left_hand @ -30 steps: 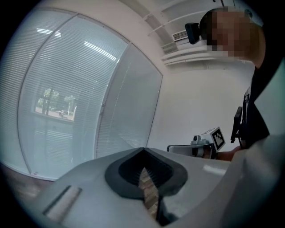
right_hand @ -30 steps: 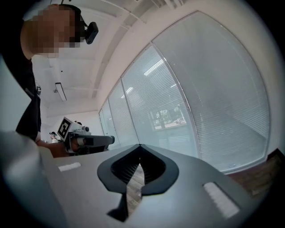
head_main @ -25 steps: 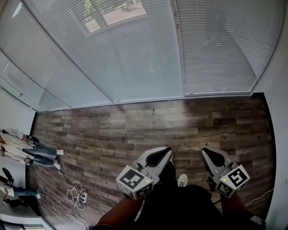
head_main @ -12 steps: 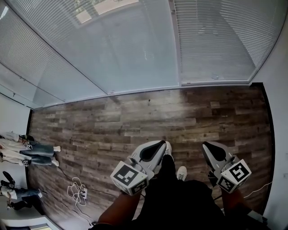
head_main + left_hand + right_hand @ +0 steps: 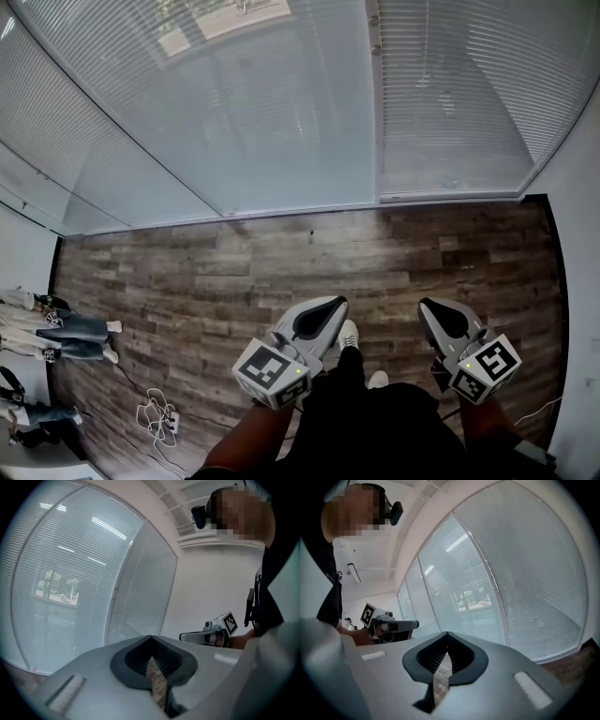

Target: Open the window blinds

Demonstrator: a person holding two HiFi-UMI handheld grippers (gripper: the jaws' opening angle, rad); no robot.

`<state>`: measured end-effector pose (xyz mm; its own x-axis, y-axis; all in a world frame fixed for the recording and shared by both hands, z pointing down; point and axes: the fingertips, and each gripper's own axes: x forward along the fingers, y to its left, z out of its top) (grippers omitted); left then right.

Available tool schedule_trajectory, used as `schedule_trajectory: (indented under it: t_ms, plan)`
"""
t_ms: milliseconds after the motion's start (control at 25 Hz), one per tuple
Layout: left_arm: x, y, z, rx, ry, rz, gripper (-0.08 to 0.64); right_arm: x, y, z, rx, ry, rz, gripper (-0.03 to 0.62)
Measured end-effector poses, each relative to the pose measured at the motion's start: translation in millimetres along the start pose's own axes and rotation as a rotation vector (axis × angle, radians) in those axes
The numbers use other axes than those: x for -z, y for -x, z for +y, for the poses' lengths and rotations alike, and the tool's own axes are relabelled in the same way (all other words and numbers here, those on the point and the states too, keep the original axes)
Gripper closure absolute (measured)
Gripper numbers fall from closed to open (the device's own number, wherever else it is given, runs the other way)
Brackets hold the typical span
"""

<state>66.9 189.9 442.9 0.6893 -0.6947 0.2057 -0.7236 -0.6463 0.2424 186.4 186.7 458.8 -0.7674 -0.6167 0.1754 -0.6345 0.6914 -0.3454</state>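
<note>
Nearest, at 6 o'clock in the head view, the left gripper (image 5: pixel 322 314) and the right gripper (image 5: pixel 439 316) are held side by side over the wooden floor (image 5: pixel 281 262). Each has its jaws drawn together, with nothing between them and touching nothing. A white shoe (image 5: pixel 349 333) shows between the two. Farther off, at 12 o'clock, the window blinds (image 5: pixel 281 103) hang lowered to the floor, well apart from both grippers.
</note>
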Motion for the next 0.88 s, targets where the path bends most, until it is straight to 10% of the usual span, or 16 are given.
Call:
schedule_trajectory:
  t_ms: [880]
  plan:
    - [-56.5, -18.7, 154.6, 0.085, -0.036, -0.079, 0.56, -55.9, -157.3, -1.0, 0.042, 0.12, -0.025, 0.566]
